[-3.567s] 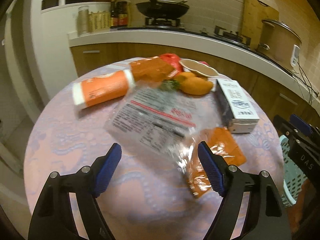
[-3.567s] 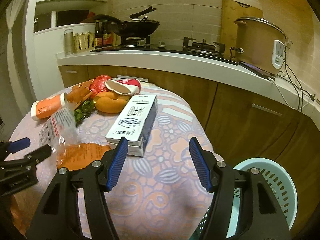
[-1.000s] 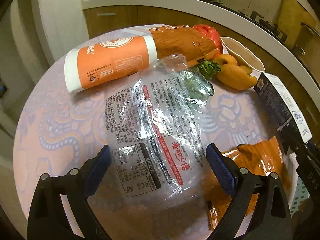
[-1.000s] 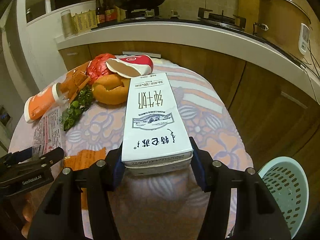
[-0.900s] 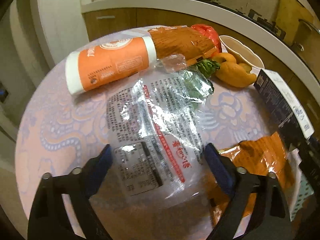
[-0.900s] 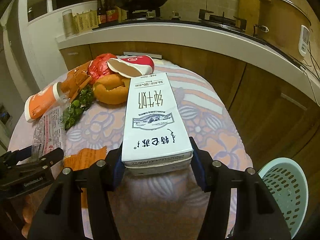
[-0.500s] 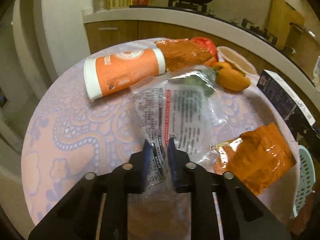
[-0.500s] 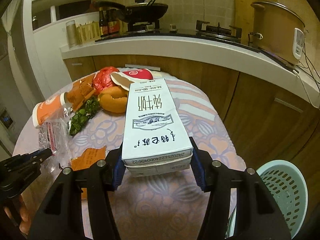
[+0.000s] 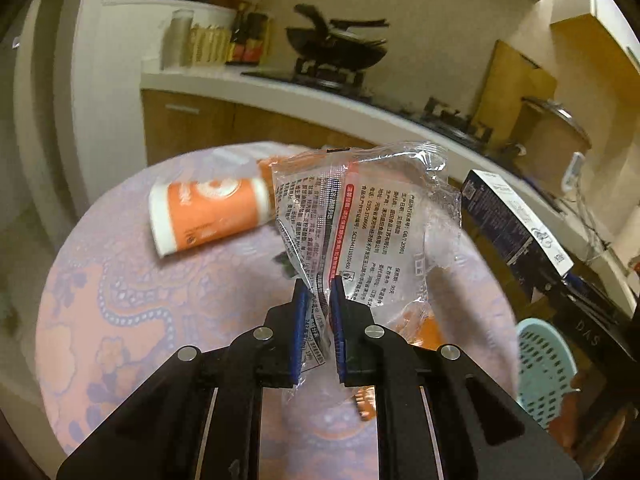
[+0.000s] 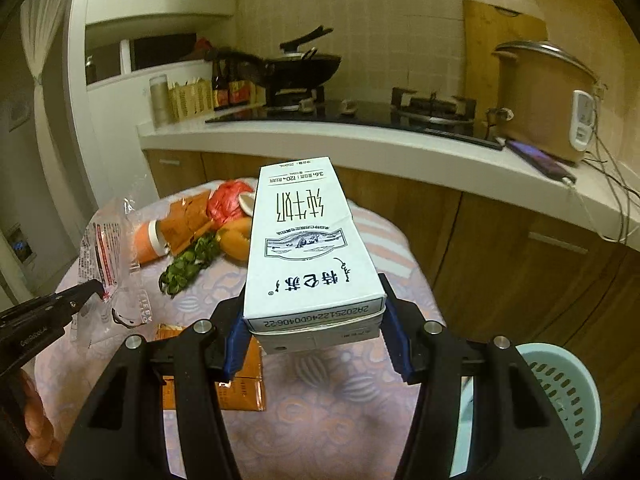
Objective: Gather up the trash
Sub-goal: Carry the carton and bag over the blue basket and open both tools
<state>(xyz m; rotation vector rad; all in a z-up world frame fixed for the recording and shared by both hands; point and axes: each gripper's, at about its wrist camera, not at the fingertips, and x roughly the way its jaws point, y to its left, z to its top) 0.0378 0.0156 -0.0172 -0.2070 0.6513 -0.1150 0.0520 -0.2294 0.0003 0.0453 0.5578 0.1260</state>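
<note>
Clear wrapper (image 9: 372, 216) hangs pinched in the left hand-held gripper (image 9: 319, 300), carton (image 10: 308, 240) lies clamped lengthwise in the right hand-held gripper (image 10: 314, 332), both above the tabletop (image 9: 120, 280), with the basket (image 10: 560, 392) beyond its right edge, nearer the right hand.

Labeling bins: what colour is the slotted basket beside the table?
Pale teal basket; clearest in the right wrist view.

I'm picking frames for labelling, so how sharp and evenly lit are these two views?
Left wrist view: motion blur smears the orange tube and the counter behind, while the clear wrapper in the jaws reads sharp, with glare on its folds. Right wrist view: sharper; the milk carton print is legible. Both: dim warm light, fisheye bending, dark corners.
</note>
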